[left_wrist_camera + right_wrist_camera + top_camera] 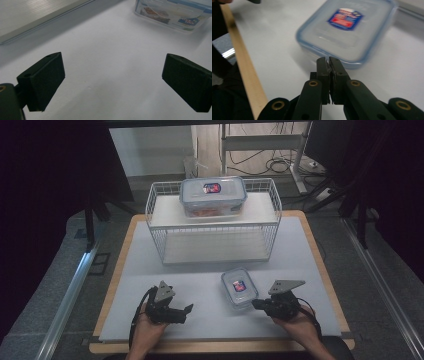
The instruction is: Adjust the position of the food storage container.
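Note:
A small clear food box with a blue-rimmed lid [239, 287] [348, 30] [172, 13] lies on the white mat between my hands. My right gripper [256, 304] [328, 61] rests just right of it with its jaws pressed together and nothing between them; its tips point at the box's near side, close to it. My left gripper [188, 309] [113, 80] lies on the mat to the left, jaws wide apart with bare mat between them, well short of the box. A larger lidded box [213, 195] sits on the top shelf of a white wire rack [214, 227].
The rack stands at the back of the white mat [150, 285], its lower shelf bare. The wooden table edge [110, 285] [242, 62] frames the mat. Beyond the table are dark floor, cables and metal legs.

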{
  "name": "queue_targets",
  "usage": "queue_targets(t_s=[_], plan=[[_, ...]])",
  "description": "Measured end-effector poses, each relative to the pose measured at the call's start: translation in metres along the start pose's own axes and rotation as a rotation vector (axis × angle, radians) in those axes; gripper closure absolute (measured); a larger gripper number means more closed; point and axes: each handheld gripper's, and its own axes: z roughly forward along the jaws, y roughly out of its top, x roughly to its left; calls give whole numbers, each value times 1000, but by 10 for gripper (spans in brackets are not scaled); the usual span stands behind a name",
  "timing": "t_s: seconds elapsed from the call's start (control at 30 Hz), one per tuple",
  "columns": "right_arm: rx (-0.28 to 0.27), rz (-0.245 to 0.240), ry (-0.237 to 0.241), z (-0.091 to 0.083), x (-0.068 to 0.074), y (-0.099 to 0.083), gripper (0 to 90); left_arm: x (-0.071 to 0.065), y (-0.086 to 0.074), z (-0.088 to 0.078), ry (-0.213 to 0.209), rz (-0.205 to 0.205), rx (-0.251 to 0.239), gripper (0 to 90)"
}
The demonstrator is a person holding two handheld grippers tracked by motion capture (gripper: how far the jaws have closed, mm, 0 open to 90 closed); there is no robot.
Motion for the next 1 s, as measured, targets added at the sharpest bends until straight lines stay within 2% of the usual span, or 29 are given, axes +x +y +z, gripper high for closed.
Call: queue_targets(t_s=[0.13,0.23,0.3,0.4,0.47,0.6,0.9,1.0], plan=[[15,-11,50,12,10,4,868,-1,0,1,-2,0,0,44],[37,-39,88,25,20,6,880,-1,0,2,-5,4,6,44],[55,-68,82,32,25,8,889,-1,0,3,-6,6,10,45],[63,-95,39,37,29,12,894,-2,0,3,-6,9,13,45],[59,-84,45,37,27,11,894,-1,0,2,-6,7,11,45],[64,-70,10,32,21,8,894,-1,0,3,-9,3,12,46],[38,14,-70,14,-12,2,895,-1,1,5,-28,-19,21,37],[58,27,-106,13,-20,1,895,-1,3,5,-27,-41,22,49]])
